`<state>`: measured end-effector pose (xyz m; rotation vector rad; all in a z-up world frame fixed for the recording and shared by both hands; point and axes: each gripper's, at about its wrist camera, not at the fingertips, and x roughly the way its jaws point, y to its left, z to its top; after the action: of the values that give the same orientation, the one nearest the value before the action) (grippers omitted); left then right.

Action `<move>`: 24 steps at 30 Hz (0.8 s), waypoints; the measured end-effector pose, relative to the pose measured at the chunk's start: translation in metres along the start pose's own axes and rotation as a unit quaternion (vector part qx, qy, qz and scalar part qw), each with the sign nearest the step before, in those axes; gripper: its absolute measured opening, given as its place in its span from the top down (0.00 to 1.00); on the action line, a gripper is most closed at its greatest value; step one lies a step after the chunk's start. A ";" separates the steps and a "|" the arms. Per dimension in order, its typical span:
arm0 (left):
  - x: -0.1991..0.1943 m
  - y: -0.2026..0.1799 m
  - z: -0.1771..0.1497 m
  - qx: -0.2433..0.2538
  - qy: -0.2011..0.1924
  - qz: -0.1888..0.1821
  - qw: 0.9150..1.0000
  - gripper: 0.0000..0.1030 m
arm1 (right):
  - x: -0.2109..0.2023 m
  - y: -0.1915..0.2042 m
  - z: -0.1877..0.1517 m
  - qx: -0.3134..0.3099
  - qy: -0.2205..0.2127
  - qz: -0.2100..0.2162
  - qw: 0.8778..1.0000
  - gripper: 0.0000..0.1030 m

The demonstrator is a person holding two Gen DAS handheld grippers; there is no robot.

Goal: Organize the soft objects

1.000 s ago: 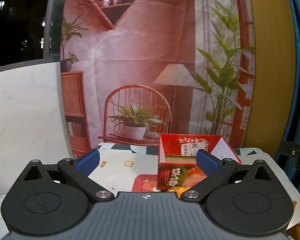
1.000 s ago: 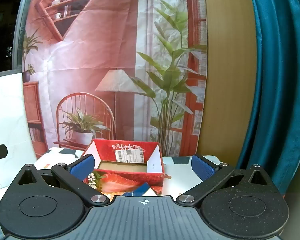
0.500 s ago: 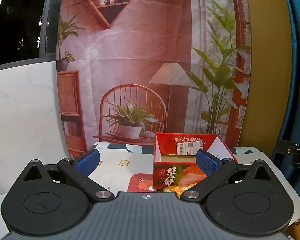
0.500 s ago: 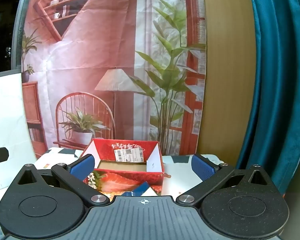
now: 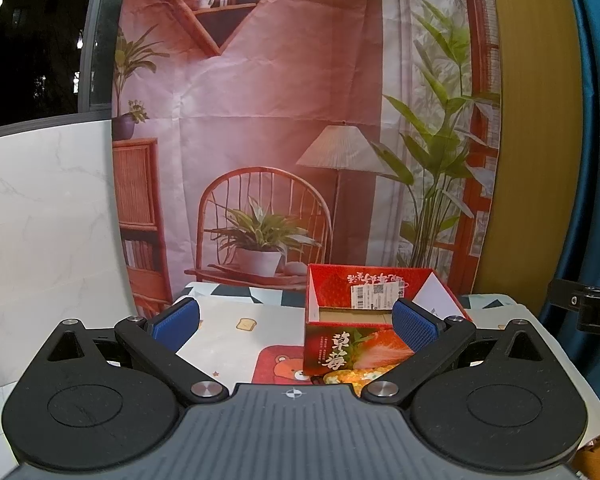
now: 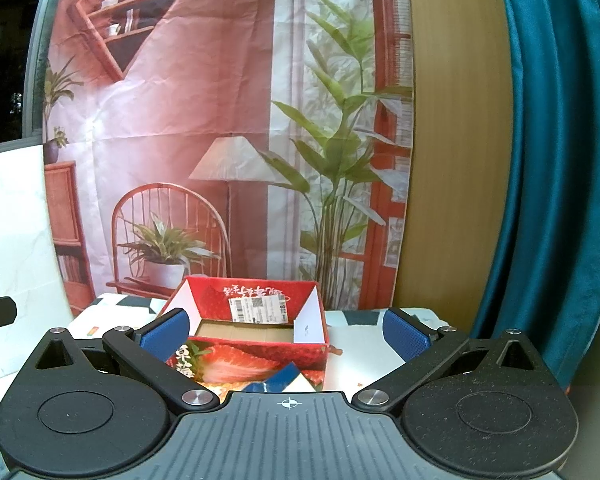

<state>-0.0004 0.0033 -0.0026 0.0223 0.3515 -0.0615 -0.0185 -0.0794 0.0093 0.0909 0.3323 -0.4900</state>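
Room-picture backdrop behind table. Red box sits on table, open, near backdrop. L gripper & R gripper face box, fingers wide apart, holding nothing.

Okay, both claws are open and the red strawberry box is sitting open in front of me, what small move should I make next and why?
Probably tilt the right claw down toward the near edge of the table. Both it and the left claw are open and hold nothing, the red box looks empty, and only a blue object peeks out in front of it; no soft item is clearly visible yet.
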 end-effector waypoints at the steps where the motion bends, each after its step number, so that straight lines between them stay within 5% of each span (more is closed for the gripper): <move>1: 0.000 0.000 0.000 0.000 0.000 0.000 1.000 0.00 | 0.000 0.000 0.000 0.001 0.000 0.000 1.000 0.00; 24: 0.001 0.000 -0.002 -0.004 0.007 -0.002 1.000 0.00 | 0.001 0.000 -0.002 0.001 0.001 0.001 1.000 0.00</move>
<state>0.0002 0.0031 -0.0051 0.0137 0.3660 -0.0637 -0.0181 -0.0796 0.0069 0.0929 0.3343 -0.4876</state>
